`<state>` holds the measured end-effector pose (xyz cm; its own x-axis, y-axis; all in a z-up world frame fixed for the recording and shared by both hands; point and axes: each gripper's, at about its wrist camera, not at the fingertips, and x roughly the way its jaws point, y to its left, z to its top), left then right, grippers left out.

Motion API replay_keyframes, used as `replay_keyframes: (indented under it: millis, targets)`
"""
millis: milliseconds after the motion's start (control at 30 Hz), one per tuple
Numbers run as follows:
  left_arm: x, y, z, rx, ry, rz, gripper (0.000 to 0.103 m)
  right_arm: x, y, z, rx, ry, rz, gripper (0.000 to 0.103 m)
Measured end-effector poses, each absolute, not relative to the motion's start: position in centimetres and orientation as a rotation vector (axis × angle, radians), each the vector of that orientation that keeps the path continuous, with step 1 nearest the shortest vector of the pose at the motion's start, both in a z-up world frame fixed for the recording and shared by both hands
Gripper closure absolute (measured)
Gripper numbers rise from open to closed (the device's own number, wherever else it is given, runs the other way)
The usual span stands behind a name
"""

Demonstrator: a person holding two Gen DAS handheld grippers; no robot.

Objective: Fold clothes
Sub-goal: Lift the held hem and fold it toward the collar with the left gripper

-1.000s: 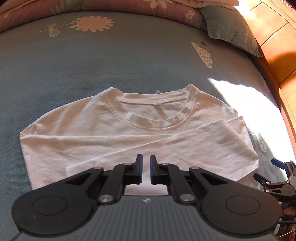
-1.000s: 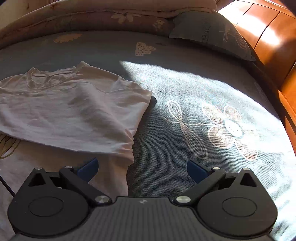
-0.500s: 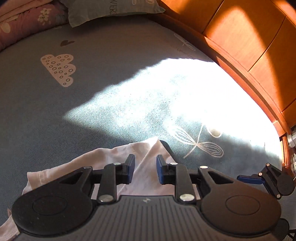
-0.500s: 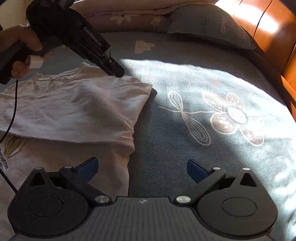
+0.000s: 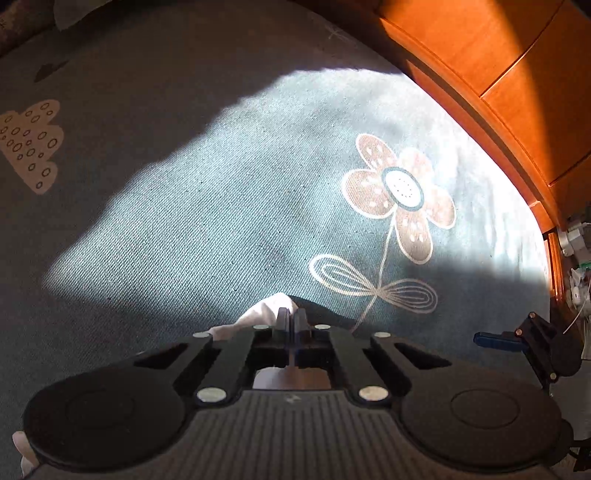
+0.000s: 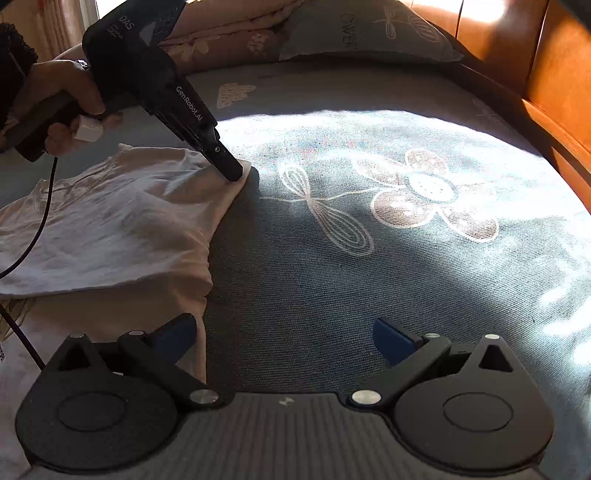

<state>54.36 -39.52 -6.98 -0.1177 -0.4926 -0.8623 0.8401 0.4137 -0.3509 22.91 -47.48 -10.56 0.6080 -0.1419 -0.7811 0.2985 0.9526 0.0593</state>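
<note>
On the bed's blue-grey flowered cover (image 6: 332,280) lies a white T-shirt (image 6: 110,229), partly folded, its collar end toward the pillows and its lower part cut off by the left frame edge in the right wrist view. Left gripper (image 5: 291,319): fingers closed, pinching the shirt's far right corner; in its own view only a small tuft of white cloth (image 5: 266,308) shows beside the closed fingertips, the rest of the garment being hidden under the gripper body. From the right wrist view the same gripper (image 6: 231,171) slants down from the person's left hand (image 6: 70,107), its tip planted on that corner at the shirt's edge; whether cloth is lifted cannot be made out. A black cable (image 6: 33,236) hangs across the shirt.

Right gripper (image 6: 284,338): fingers spread wide, blue pads (image 6: 391,339) apart, nothing between them, poised over the cover just beside the shirt's right edge.

Compared with one second earlier, the left gripper has swung from the middle of the shirt to its right corner, and its jaws, which opened partly half a second ago, have just closed with cloth between them. The right gripper's view has hardly changed.

A grey pillow (image 6: 365,33) and pink quilt (image 6: 229,40) lie at the bed's head; a wooden bed frame (image 5: 491,92) borders the right side. No containers appear.
</note>
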Motion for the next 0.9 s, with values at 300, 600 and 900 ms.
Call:
replay_keyframes:
  millis: [300,600,900]
  targets:
    - [56.8,-39.3,-6.5,0.239,1.24,-1.065,0.1,23.4,-47.3,-9.9,0.18,0.864,-0.24,0.0]
    - [53.9,-33.5,-4.2,0.214,1.247,-1.072,0.084,27.5,-46.7,-8.0,0.256,0.764,0.009,0.0]
    - [53.4,-26.6,-7.1,0.118,1.343,-0.879,0.083,31.3,-42.8,-10.5,0.233,0.895,0.189,0.0]
